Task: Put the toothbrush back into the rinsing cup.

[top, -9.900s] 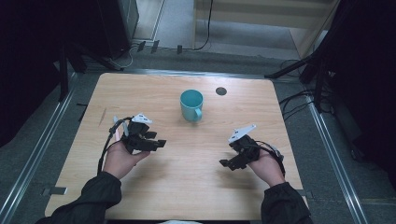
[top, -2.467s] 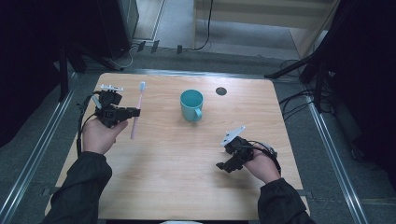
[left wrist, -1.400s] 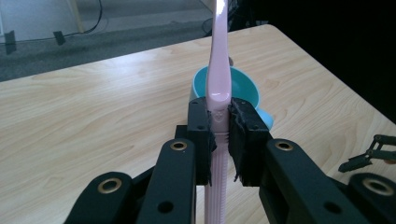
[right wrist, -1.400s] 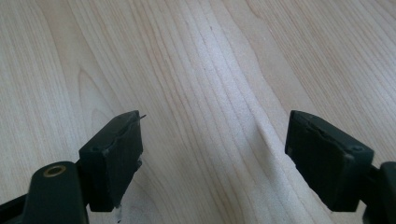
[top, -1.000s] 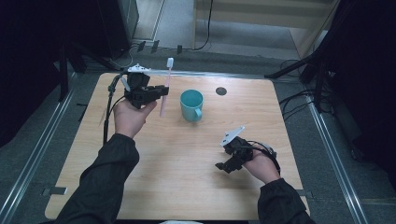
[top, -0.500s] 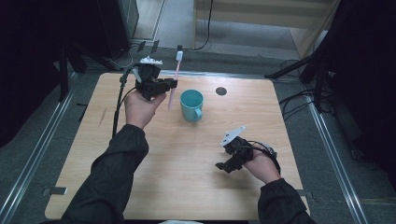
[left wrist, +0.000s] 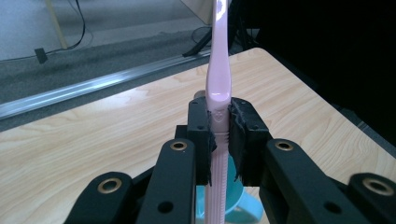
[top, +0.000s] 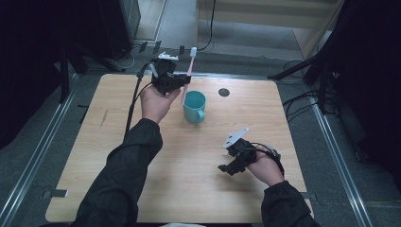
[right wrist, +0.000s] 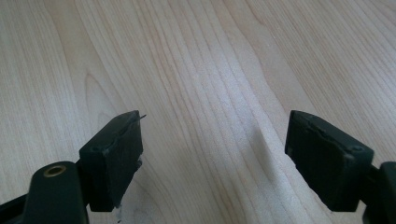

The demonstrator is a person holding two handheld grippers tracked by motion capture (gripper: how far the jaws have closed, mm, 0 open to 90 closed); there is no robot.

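Above the teal cup [top: 194, 107] near the worktop's [top: 142, 189] far edge, seen from the high view, the left tool [top: 177, 85] holds a pink toothbrush [top: 188, 71] nearly upright, bristles up, its lower end just left of the cup's rim; the right tool [top: 230, 165] rests near the front edge, well apart from the cup. In the left gripper view, the left tool [left wrist: 219, 140] is clenched on the toothbrush [left wrist: 218, 79], the cup [left wrist: 240, 207] below. In the right gripper view, the right tool [right wrist: 212, 154] stands released over bare worktop [right wrist: 196, 56]. The brush looks bound for the cup; next it must shift over the opening, then drop handle-first.
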